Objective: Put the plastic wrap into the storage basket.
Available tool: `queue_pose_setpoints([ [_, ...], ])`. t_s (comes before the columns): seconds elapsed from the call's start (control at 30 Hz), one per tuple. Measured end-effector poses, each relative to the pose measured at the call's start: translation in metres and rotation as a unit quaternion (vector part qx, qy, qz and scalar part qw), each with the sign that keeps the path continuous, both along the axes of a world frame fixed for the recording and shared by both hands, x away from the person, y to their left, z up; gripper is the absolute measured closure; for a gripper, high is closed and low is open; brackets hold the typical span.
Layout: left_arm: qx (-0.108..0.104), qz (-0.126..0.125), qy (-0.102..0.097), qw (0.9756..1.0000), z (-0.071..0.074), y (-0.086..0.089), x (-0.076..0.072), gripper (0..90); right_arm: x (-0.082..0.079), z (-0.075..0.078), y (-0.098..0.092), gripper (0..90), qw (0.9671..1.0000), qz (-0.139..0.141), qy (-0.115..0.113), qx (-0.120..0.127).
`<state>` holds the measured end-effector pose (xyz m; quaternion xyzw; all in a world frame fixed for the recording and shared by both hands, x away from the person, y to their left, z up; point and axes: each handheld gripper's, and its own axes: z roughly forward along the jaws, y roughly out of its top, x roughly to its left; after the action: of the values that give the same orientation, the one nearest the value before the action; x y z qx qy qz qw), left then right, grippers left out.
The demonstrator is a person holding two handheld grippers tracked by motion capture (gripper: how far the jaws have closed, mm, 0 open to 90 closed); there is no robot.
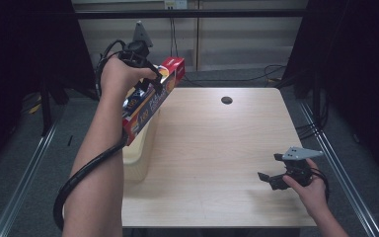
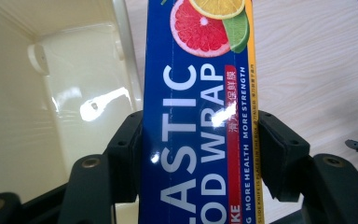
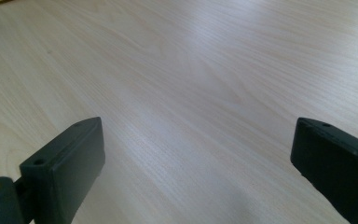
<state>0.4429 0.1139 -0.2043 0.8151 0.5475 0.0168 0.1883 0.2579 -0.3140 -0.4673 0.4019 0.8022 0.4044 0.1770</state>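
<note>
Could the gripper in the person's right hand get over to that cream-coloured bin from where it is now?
Probably yes. The right gripper sits open and empty near the table's right front, and bare wood lies between it and the cream bin at the left edge. The plastic wrap box, held above the bin by the left gripper, might crowd it.

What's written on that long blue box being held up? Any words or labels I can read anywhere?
All readable text is on the plastic wrap box, clamped in the left gripper beside the cream bin:
"ASTIC" (start cut off)
"OD WRAP" (start cut off)
"MORE HEALTH MORE STRENGTH"
"SLIDE KNIFE IS PLACED IN THE BOX"
Red strip: Chinese characters, too blurred to read.
High view: box lettering too small.
</note>
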Motion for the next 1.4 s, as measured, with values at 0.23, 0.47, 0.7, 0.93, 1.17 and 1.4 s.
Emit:
queue_pose_setpoints([
  [0.23, -0.003, 0.016, -0.001, 0.9999, 0.004, 0.010, -0.004, 41.2, 0.000, -0.001, 0.000, 2.6, 1.0000, 0.001, 0.002, -0.002],
  [0.47, -0.007, 0.032, -0.005, 0.9994, 0.007, 0.020, -0.007, 41.2, 0.000, -0.001, 0.000, 2.6, 1.0000, 0.003, 0.003, -0.003],
  [0.7, -0.006, 0.050, -0.003, 0.9987, 0.009, 0.035, -0.010, 41.2, 0.000, 0.000, 0.000, 2.7, 1.0000, 0.000, 0.003, -0.003],
  [0.93, 0.000, 0.059, -0.004, 0.9982, 0.008, 0.046, -0.013, 41.2, 0.000, 0.000, 0.001, 2.7, 1.0000, 0.001, 0.001, -0.002],
  [1.17, 0.004, 0.080, -0.006, 0.9967, 0.006, 0.056, -0.016, 41.1, 0.000, 0.000, 0.001, 2.6, 1.0000, 0.000, 0.000, -0.002],
  [1.4, 0.003, 0.091, -0.002, 0.9959, 0.003, 0.067, -0.021, 41.1, 0.000, 0.000, 0.003, 2.6, 1.0000, 0.007, -0.003, -0.002],
])
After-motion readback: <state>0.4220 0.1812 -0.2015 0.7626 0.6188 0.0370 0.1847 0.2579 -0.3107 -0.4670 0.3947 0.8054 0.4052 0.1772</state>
